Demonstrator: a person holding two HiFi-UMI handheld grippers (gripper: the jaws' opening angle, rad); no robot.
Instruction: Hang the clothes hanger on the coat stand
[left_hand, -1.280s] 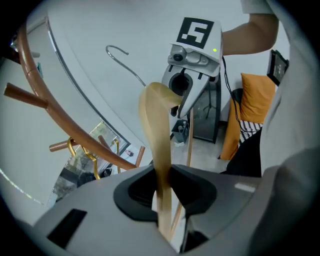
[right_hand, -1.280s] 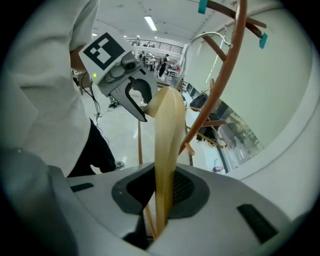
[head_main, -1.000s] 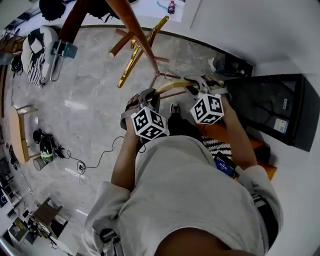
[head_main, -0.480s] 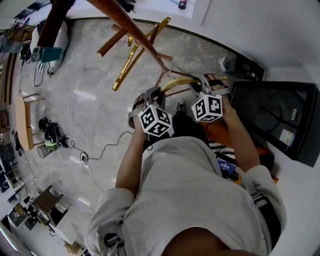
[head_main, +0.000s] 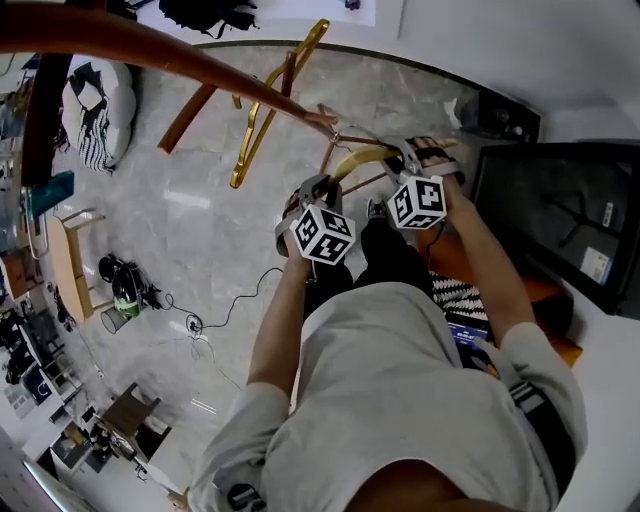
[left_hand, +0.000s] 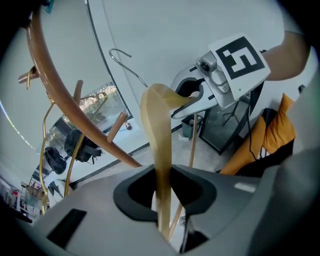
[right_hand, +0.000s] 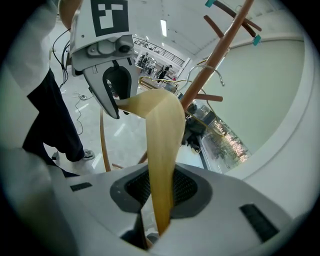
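Plainly, both tools have hold of one wooden clothes hanger (head_main: 352, 160). The left hand-held gripper (head_main: 316, 187) is clamped on one shoulder of it, the pale wood passing straight between its dark pads in the left gripper view. The right hand-held gripper (head_main: 408, 157) is clamped on the other shoulder in the same way in the right gripper view.

From the head view, the hanger's long axis runs crosswise in front of the person, from one gripper to the other. Its arch bows away from the body toward the coat stand (head_main: 150, 45). The thin lower bar (head_main: 362, 184) spans the gap under the arch, nearer the person.

The wire hook (left_hand: 125, 62) rises from the crown of the arch and points up toward the stand. In the left gripper view it shows against the white wall and is looped over nothing. From the head view it sits just beside the tip of a reddish-brown peg (head_main: 318, 120); whether they touch I cannot tell.

The stand's pole slants across the top of the head view, with more pegs branching off. A gold-coloured bar (head_main: 262, 110) hangs among the pegs. Below lies a grey marble floor (head_main: 200, 220) with a cable (head_main: 225, 312) trailing across it.
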